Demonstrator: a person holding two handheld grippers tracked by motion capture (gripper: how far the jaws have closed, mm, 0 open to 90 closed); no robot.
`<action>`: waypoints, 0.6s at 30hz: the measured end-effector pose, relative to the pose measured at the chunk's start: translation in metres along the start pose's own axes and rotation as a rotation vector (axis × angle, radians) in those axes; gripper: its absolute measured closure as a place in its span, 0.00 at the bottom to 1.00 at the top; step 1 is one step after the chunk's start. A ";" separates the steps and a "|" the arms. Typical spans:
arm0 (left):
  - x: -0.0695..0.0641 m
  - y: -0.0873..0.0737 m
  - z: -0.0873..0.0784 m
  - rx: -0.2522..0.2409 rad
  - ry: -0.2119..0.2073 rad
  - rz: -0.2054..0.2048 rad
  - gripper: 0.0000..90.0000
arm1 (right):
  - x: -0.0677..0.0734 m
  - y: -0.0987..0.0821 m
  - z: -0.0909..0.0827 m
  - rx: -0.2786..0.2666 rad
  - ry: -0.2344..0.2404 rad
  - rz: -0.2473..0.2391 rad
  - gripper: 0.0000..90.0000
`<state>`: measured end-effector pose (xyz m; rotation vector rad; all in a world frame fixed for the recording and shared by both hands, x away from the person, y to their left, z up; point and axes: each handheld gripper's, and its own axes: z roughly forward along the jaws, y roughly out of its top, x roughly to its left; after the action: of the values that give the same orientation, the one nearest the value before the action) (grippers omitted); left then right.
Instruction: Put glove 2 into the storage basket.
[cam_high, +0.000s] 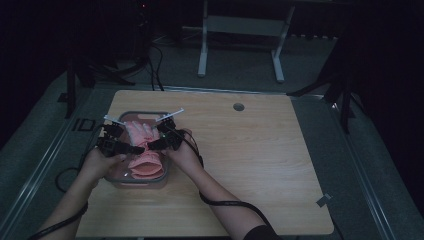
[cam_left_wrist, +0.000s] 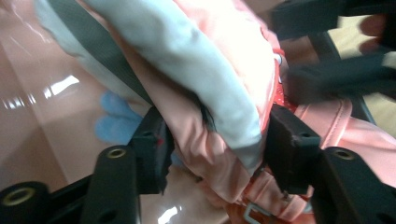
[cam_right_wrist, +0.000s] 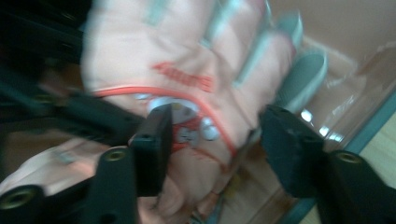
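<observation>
Wooden table: pink glove lies between both released claws, left and right.

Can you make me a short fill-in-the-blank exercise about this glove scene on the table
1. The pink glove lies in a clear plastic ____ with a grey rim.
2. The container sits on a ____ table.
3. In the high view, the left gripper and the right gripper meet over the ____.
4. The lettering on the back of the glove is ____.

Missing words: container; wooden; glove; red
</observation>
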<state>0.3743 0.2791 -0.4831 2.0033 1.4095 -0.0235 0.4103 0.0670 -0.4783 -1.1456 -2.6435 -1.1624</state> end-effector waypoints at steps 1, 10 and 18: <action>0.000 0.001 0.001 -0.015 0.018 0.000 0.46 | -0.001 0.001 -0.003 -0.017 0.026 -0.009 0.33; -0.002 0.000 -0.001 -0.137 0.118 0.028 0.17 | -0.016 -0.010 -0.026 -0.087 0.116 -0.028 0.21; -0.007 -0.001 -0.008 -0.210 0.136 0.055 0.10 | -0.025 -0.020 -0.041 -0.131 0.142 -0.017 0.21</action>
<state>0.3683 0.2776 -0.4747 1.8967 1.3780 0.2787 0.4057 0.0160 -0.4685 -1.0182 -2.5100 -1.3828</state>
